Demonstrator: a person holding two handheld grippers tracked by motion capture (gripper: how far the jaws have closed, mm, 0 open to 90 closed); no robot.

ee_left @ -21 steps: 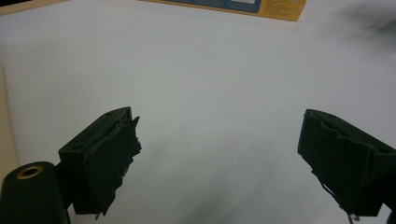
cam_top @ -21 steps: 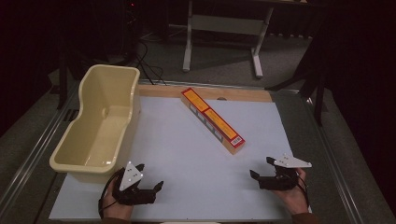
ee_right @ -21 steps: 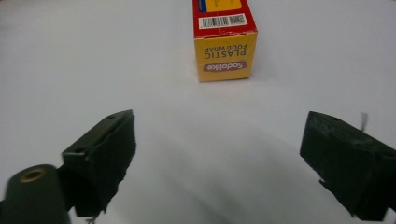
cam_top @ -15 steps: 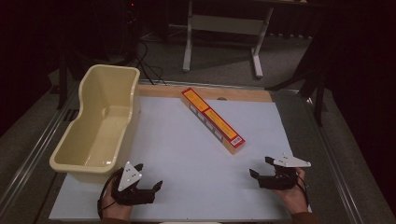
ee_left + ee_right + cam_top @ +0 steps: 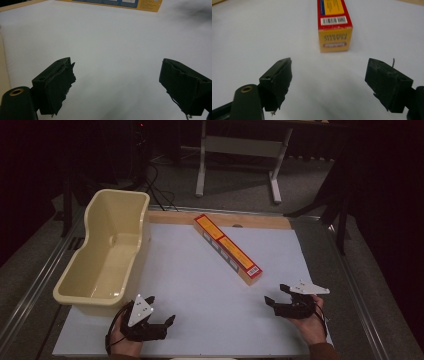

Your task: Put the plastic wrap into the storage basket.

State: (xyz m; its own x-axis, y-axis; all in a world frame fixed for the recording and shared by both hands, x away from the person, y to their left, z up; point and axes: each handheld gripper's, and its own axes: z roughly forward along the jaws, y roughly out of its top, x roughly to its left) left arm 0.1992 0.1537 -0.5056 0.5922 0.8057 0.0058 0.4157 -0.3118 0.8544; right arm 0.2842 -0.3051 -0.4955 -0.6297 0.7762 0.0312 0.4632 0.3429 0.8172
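A long red and yellow box [image 5: 227,249] lies at a slant on the white sheet [image 5: 200,290], its barcode end nearest my right gripper. That right gripper [image 5: 274,294] rests low at the front right, open and holding nothing, with the box's end face [image 5: 333,37] just ahead of the gap between its jaws [image 5: 328,65]. At the front left my left gripper [image 5: 161,309] is open too, jaws wide over bare sheet [image 5: 116,67]. The box's side [image 5: 140,3] shows far ahead of it.
An empty cream plastic tub [image 5: 107,265] stands along the sheet's left edge, close behind my left hand. A wooden strip [image 5: 260,221] borders the sheet's far edge. Metal rails run down both table sides, and a desk frame [image 5: 240,150] stands on the floor beyond.
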